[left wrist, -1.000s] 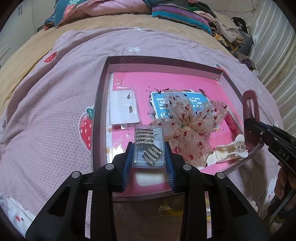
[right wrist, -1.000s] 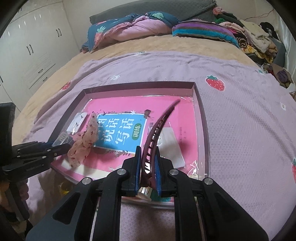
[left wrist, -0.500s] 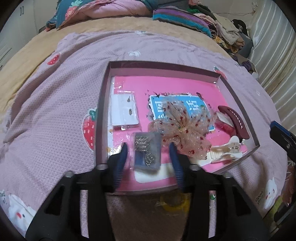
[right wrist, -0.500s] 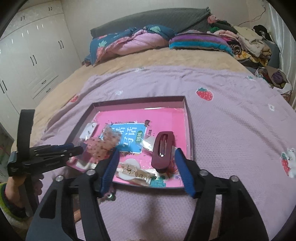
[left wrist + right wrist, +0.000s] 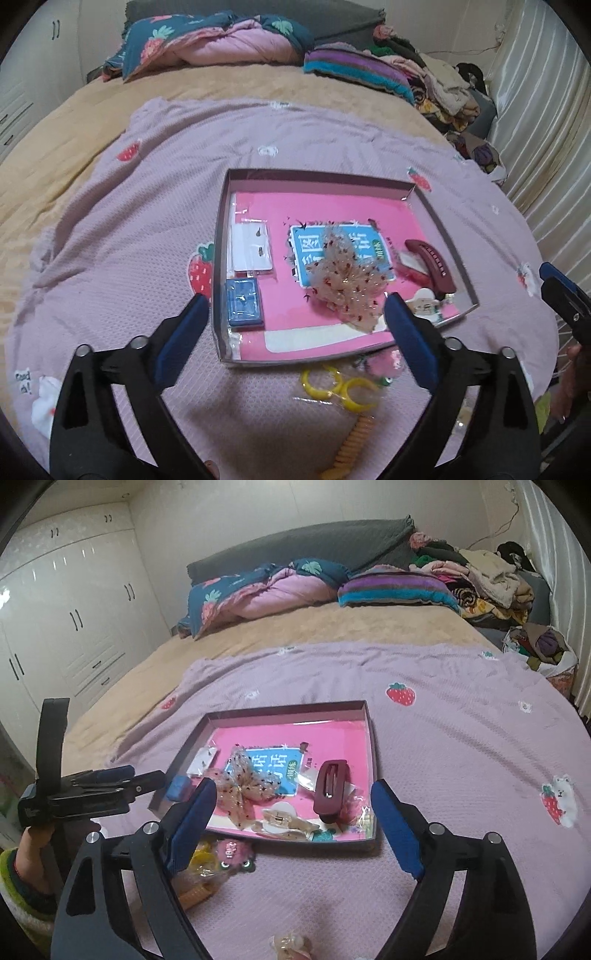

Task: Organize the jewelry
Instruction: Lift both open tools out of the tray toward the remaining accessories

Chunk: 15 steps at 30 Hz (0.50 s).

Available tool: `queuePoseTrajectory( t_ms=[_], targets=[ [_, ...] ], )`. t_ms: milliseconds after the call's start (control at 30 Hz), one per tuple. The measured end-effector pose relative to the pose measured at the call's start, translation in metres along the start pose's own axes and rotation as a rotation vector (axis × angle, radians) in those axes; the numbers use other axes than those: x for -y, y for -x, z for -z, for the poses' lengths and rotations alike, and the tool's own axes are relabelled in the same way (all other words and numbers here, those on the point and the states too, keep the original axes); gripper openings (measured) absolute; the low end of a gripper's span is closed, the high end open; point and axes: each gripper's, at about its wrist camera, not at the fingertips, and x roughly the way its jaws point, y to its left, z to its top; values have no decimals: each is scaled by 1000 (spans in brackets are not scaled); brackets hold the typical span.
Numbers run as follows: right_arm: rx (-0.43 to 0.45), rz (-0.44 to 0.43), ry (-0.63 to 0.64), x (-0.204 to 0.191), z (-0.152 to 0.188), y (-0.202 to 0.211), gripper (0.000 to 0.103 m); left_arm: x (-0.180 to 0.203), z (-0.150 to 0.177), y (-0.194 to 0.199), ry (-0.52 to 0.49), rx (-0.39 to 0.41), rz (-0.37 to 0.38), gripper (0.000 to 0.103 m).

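A shallow box tray (image 5: 317, 173) (image 5: 288, 707) with a pink lining lies on the purple bedspread. In it are a clear blue case of rhinestone clips (image 5: 242, 301) (image 5: 178, 788), an earring card (image 5: 253, 245), a beige tulle bow (image 5: 345, 280) (image 5: 245, 786), a white claw clip (image 5: 424, 304) (image 5: 282, 821) and a maroon hair clip (image 5: 430, 260) (image 5: 330, 784). My left gripper (image 5: 295, 332) is open and empty, pulled back over the tray's near edge. My right gripper (image 5: 293, 825) is open and empty above the tray's near edge.
Outside the tray's near edge lie yellow rings (image 5: 340, 387), an orange spiral tie (image 5: 354, 443), a pink fluffy piece (image 5: 231, 853) and a small pale item (image 5: 291, 945). Pillows and piled clothes (image 5: 480, 579) lie at the bed's far end. A wardrobe (image 5: 66, 609) stands on the left.
Both grippers opened and let go: the blue case and the maroon hair clip now lie in the tray. Both grippers have pulled back and up from it.
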Motion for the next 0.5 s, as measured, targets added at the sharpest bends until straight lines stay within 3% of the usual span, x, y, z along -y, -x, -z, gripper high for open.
queuePoseTrajectory(
  t_ms=[500],
  targets=[
    [69, -5, 23, -14, -1, 48, 85, 7, 9, 56, -5, 90, 15, 93]
  ],
)
